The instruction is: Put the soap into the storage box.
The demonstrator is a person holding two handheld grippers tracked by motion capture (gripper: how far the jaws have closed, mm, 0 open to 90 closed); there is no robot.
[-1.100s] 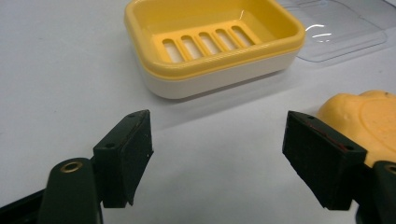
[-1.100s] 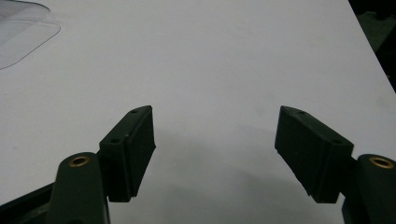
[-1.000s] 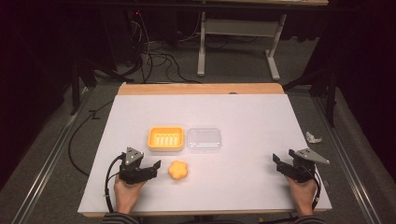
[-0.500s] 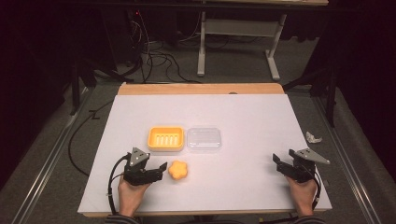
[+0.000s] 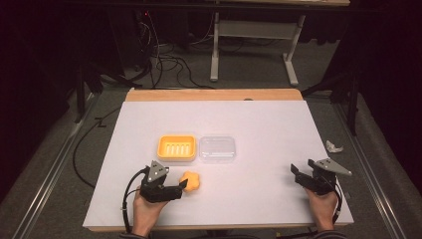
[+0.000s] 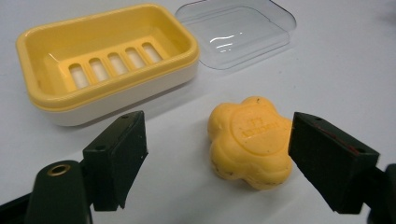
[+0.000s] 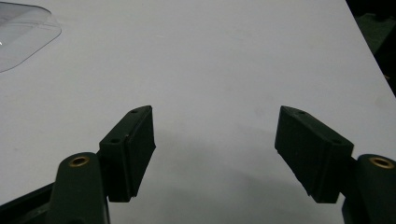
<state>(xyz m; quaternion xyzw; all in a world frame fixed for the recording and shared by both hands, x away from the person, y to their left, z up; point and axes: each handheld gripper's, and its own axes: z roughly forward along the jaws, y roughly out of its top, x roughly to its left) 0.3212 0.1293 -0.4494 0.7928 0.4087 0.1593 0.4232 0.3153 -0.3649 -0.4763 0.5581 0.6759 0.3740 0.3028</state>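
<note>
An orange flower-shaped soap (image 5: 190,182) (image 6: 250,141) lies on the white table, in front of a yellow soap dish (image 5: 176,147) (image 6: 109,59). A clear plastic lid (image 5: 217,148) (image 6: 236,28) (image 7: 21,39) rests to the right of the dish. My left gripper (image 5: 180,188) (image 6: 219,163) is open, low over the table, with the soap between its jaws and close to the right one. Near the table's front right corner my right gripper (image 5: 297,175) (image 7: 217,149) is open with nothing but bare table between its jaws.
The white table top (image 5: 259,119) ends at a wooden strip along its far edge. A crumpled scrap (image 5: 333,146) lies on the floor past the right edge. Cables and a table frame stand on the dark floor beyond.
My left gripper has slid to the right until its jaws stand on either side of the soap. The right gripper has stayed where it was.
</note>
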